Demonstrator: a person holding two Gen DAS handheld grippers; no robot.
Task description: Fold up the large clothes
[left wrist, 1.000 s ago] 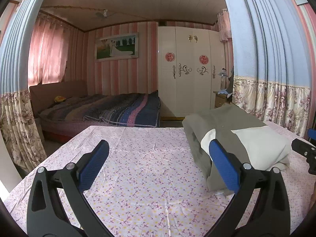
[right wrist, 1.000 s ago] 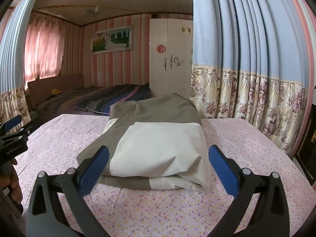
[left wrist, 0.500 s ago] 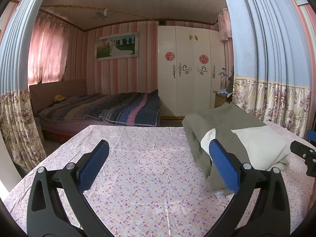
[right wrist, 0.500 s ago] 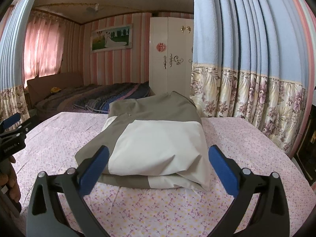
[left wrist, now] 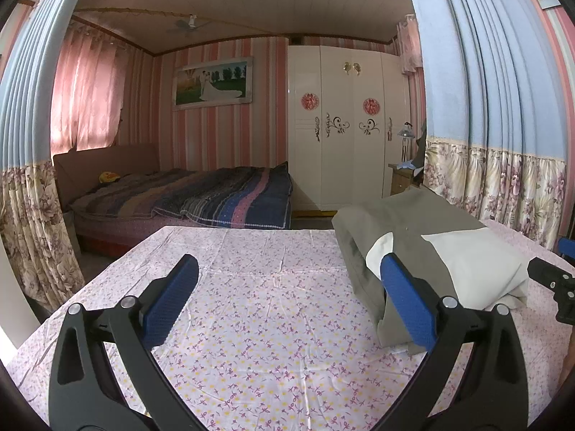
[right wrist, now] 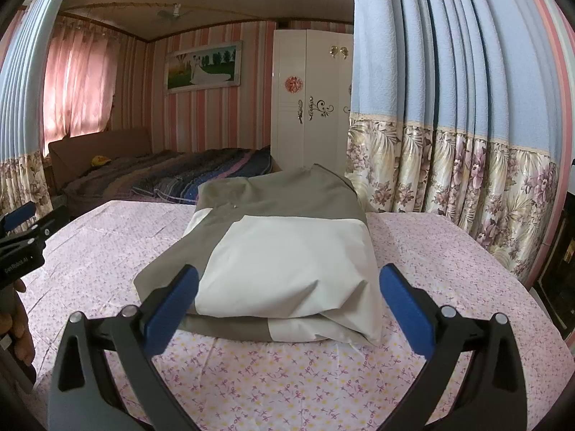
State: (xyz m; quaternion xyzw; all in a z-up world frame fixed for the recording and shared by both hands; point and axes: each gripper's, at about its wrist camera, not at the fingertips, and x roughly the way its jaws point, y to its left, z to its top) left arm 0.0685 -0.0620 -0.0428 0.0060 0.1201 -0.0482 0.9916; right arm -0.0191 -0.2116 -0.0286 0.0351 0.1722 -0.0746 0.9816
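Note:
A folded olive and cream garment [right wrist: 287, 258] lies in a neat stack on the floral tablecloth [right wrist: 431, 251]. It also shows in the left wrist view [left wrist: 431, 248], at the right. My right gripper [right wrist: 287, 298] is open and empty, just in front of the stack's near edge, above the cloth. My left gripper [left wrist: 287, 298] is open and empty over bare cloth, left of the stack. Its right fingertip [left wrist: 395, 280] overlaps the stack's near corner in view. Each gripper appears at the edge of the other's view.
The table [left wrist: 251, 323] has a pink floral cloth. Blue and floral curtains [right wrist: 449, 125] hang close at the right and back of the table. A bed [left wrist: 187, 197] and a white wardrobe [left wrist: 341, 136] stand beyond it.
Almost nothing has moved. The right gripper has drifted very slightly; both grippers stay open and the folded garment lies still.

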